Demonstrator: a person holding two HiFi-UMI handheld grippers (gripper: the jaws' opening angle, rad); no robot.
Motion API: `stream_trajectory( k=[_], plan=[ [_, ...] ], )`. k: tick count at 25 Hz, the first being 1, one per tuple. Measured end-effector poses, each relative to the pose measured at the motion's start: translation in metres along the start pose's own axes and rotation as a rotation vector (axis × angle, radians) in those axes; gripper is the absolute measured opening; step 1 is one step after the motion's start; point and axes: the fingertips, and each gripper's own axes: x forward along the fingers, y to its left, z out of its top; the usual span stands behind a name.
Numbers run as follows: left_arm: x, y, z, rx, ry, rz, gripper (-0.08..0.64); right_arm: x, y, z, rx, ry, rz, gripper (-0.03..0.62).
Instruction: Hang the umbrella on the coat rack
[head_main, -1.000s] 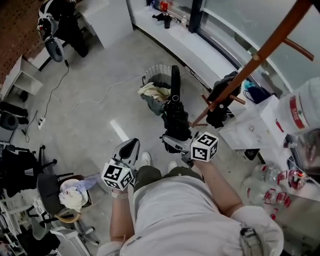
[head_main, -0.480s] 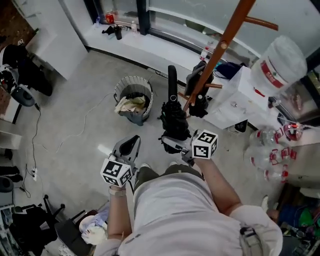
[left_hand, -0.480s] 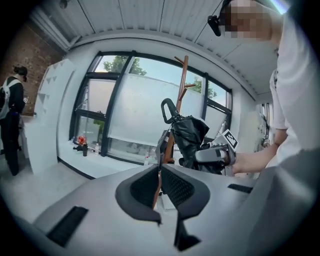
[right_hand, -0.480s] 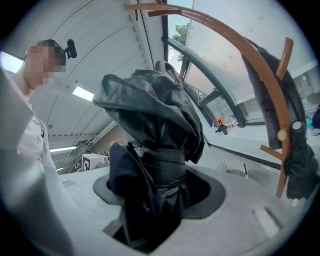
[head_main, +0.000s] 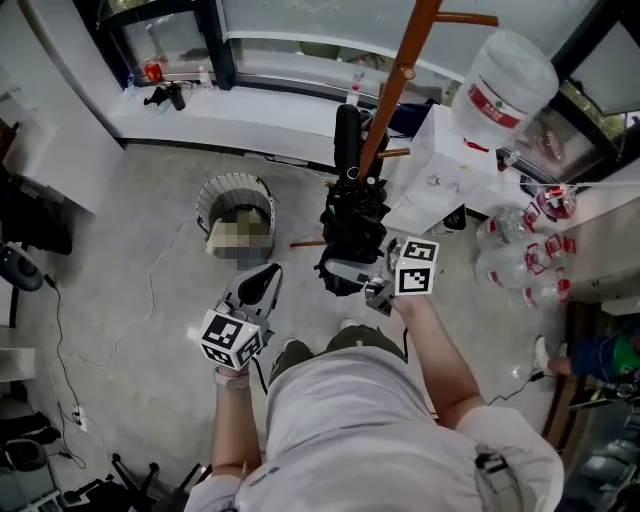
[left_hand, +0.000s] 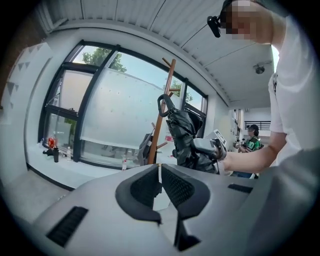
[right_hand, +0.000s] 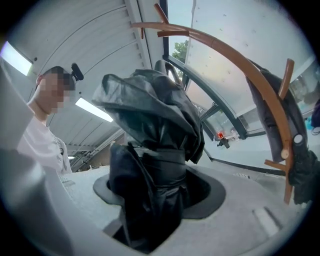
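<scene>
A grey floor runs up to a white window sill. The right hand-held gripper is clamped on the strapped lower part of a folded black umbrella, which stands upright with its hooked handle just beside the pole of the wooden coat rack. The left hand-held gripper hangs farther from the rack, its jaws together on nothing. A wastebasket stands on the floor left of the rack.

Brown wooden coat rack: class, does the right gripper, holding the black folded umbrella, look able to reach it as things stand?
Probably yes: the right gripper holds the black folded umbrella upright beside the brown wooden coat rack, with nothing visibly between them.
</scene>
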Motion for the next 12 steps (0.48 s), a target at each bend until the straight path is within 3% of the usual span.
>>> stream_trajectory(
  k=[7, 12],
  plan=[
    [0.020, -0.011, 0.008, 0.044, 0.027, -0.114, 0.005, -0.013, 0.015, 0.034, -0.035, -0.077, 0.086, 0.278],
    [0.026, -0.008, 0.003, 0.066, 0.023, -0.137, 0.004, -0.011, 0.030, 0.043, -0.071, -0.095, 0.205, 0.278]
  ],
)
